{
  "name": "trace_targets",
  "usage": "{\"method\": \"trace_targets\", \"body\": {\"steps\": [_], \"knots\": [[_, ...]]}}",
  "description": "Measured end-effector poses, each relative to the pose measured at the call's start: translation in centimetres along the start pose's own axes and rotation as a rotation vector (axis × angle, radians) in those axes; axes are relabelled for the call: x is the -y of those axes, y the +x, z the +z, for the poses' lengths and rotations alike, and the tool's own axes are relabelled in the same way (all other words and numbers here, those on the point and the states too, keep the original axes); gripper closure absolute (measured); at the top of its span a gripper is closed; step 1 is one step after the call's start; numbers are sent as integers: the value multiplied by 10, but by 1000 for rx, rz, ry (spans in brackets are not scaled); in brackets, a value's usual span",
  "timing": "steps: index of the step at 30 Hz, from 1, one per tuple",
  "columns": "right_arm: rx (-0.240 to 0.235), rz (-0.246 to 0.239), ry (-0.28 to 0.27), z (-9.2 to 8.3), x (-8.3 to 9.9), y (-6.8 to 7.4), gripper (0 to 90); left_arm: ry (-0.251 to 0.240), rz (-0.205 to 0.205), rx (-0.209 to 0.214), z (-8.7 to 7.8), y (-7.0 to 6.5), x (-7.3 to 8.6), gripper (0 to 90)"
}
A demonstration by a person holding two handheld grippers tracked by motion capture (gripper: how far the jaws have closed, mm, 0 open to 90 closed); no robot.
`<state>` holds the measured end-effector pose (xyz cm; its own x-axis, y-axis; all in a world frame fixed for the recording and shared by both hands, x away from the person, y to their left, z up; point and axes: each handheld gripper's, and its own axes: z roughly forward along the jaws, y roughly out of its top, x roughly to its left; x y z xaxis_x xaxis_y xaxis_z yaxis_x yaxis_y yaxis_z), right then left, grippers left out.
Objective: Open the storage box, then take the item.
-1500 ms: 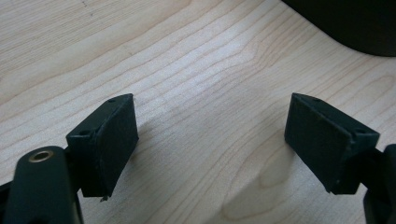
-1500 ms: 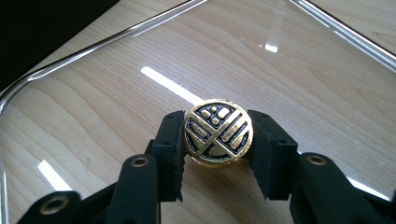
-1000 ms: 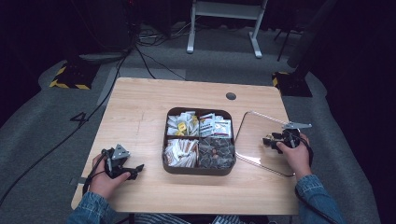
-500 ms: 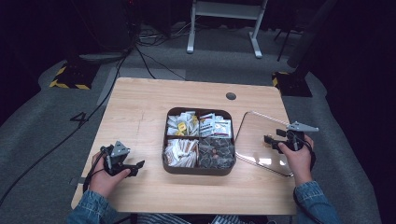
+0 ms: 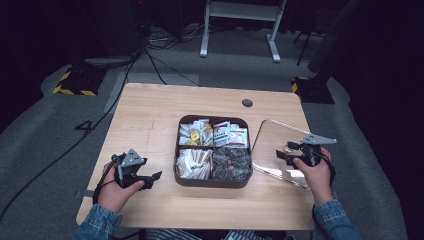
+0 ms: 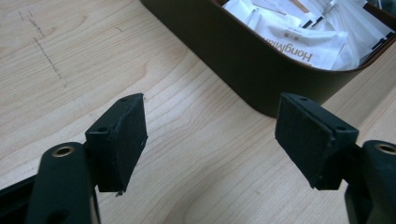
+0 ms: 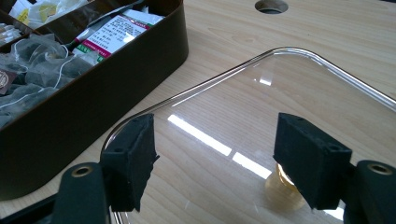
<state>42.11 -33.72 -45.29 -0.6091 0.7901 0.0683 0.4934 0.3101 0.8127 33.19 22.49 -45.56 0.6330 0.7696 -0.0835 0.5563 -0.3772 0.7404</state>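
Beside the box [image 5: 212, 181] edge, left gripper [image 5: 153, 176] (jaws closing, empty) hovers

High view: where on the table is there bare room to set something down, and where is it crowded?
The table is bare across its far strip behind the brown box, up to the round hole, and on its left side around the left gripper. It is crowded on the right, where the clear lid lies beside the box under the right gripper.

Readable print: "HongMia…", upside down, brown on a white sachet [image 6: 299, 44] in the box [image 6: 243, 60] (word cut off at the rim). A white "4" is marked on the floor [image 5: 86, 126] left of the table. A red-and-green packet [image 7: 122, 29] carries print too small to read.
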Motion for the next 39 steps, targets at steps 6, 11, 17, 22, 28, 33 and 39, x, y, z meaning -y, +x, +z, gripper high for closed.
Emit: {"method": "trace_targets", "body": {"steps": [6,11,17,22,28,33,39], "knots": [[-7,2,0,-2,2,-1,313,-4,-4,10,-2,-6,-12,265],[-2,7,0,-5,5,0,313,-15,8,39,3,-17,-28,267],[-2,4,-3,-9,8,2,312,-22,34,86,15,-30,-42,274],[-8,-7,-2,-12,11,7,311,-17,57,105,27,-36,-53,284],[-13,-16,-1,-15,14,13,309,-6,76,139,47,-43,-61,282],[-22,-21,-10,-17,13,17,310,26,69,150,61,-46,-61,285],[-34,-37,-18,-19,13,22,310,59,66,148,68,-47,-59,286]]}}
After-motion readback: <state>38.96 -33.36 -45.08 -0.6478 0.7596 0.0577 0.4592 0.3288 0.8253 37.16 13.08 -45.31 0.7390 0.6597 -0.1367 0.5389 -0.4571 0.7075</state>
